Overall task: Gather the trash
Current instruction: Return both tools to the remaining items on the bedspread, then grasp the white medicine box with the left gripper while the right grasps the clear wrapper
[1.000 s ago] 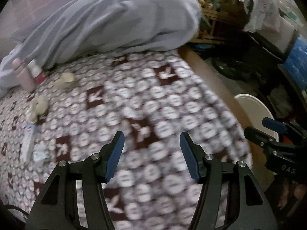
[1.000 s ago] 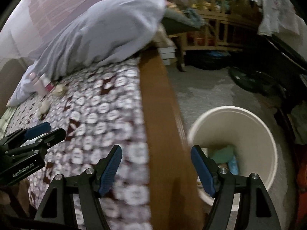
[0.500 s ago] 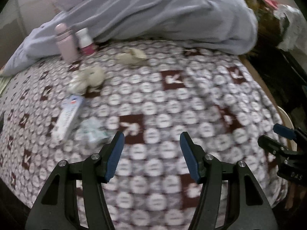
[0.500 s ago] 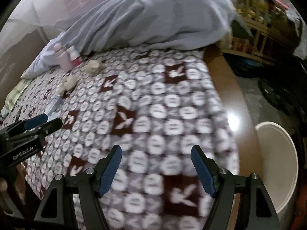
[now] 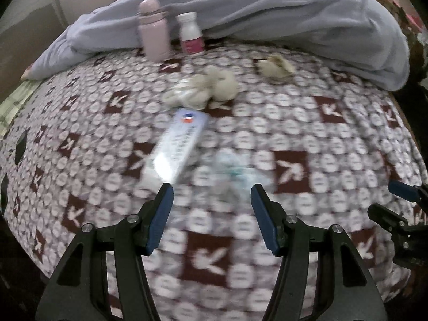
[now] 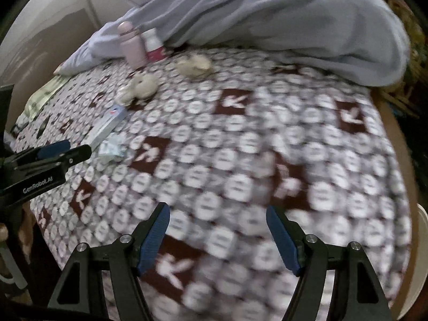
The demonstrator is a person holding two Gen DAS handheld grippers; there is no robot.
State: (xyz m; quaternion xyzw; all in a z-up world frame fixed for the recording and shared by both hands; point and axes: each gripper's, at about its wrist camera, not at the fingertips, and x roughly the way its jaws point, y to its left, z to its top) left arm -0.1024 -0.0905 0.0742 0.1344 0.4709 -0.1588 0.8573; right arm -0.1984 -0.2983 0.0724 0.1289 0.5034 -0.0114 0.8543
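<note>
Trash lies on the patterned bedspread (image 5: 334, 144). A crumpled clear wrapper (image 5: 235, 171) lies just ahead of my left gripper (image 5: 211, 200), which is open and empty. A white toothpaste-like tube (image 5: 178, 144) lies left of it. Two beige crumpled tissues (image 5: 208, 88) (image 5: 275, 65) lie farther back. In the right wrist view the wrapper (image 6: 112, 147), tube (image 6: 107, 125) and tissues (image 6: 140, 87) (image 6: 194, 64) sit far left. My right gripper (image 6: 218, 224) is open and empty above bare bedspread (image 6: 240, 160).
A pink bottle (image 5: 152, 30) and a white pill bottle (image 5: 190, 33) stand at the back by a grey-blue blanket (image 5: 267, 13). The white bin rim (image 6: 422, 262) shows at the right edge. The bed's wooden edge (image 6: 398, 133) runs along the right.
Both grippers have swung left from the bin over the bed. The wrapper and tube now lie close in front of my left gripper. Both grippers stay open.
</note>
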